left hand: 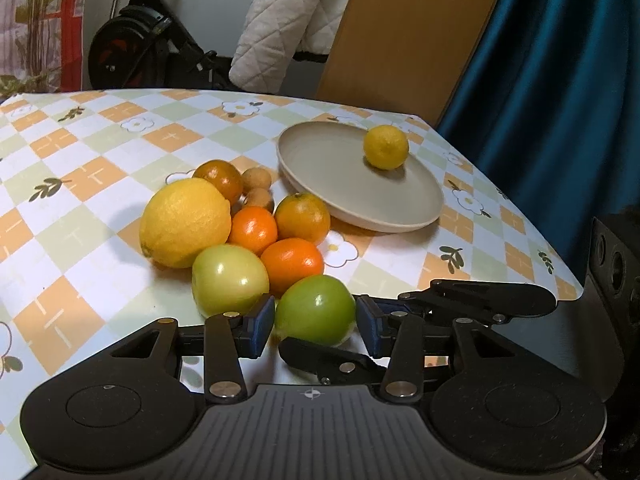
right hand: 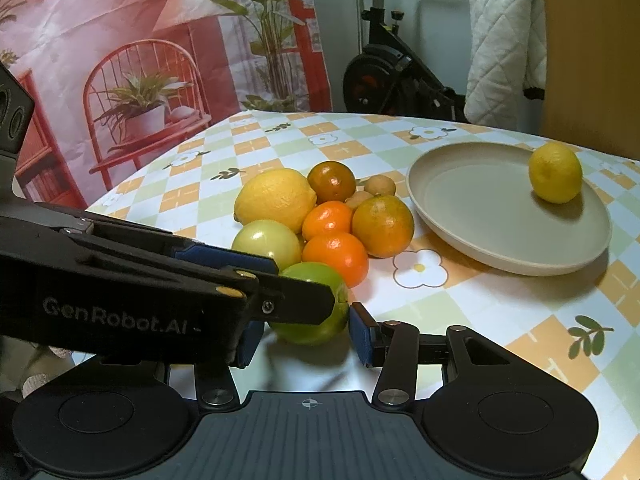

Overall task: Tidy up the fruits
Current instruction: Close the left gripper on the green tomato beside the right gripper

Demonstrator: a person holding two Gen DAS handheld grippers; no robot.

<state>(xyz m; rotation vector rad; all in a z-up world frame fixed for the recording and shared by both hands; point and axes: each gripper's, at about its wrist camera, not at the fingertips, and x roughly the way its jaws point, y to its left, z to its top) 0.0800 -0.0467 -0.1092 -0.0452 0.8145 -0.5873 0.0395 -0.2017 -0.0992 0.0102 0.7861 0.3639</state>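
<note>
Because both grippers are crowded on the same green fruit [left hand: 316, 310], what matters for my next move is which one really has it, and I judge that to be my left gripper [left hand: 315, 322]. In the left wrist view the fruit sits squarely between its blue pads [left hand: 260, 326]; the left pad looks to be touching the skin and the right one is at the edge or just off it, so I read this as a narrow hold on the fruit, not yet a firm one. My right gripper [right hand: 306, 338] comes at the fruit from the other side. Its right pad stands just clear of the skin, and its left pad is mostly hidden behind the left gripper's finger, which crosses in front, so it straddles the fruit without clamping it. The fruit is near round, slightly wider than tall, and rests on the checked tablecloth [left hand: 100, 288] at the near edge of the pile, touching an orange [left hand: 292, 264] behind it. The plate [left hand: 320, 168] lies beyond and to the right, well apart, with one small lemon [left hand: 386, 147] on it. I reckon the left gripper lifts, and the right should back off first.
</note>
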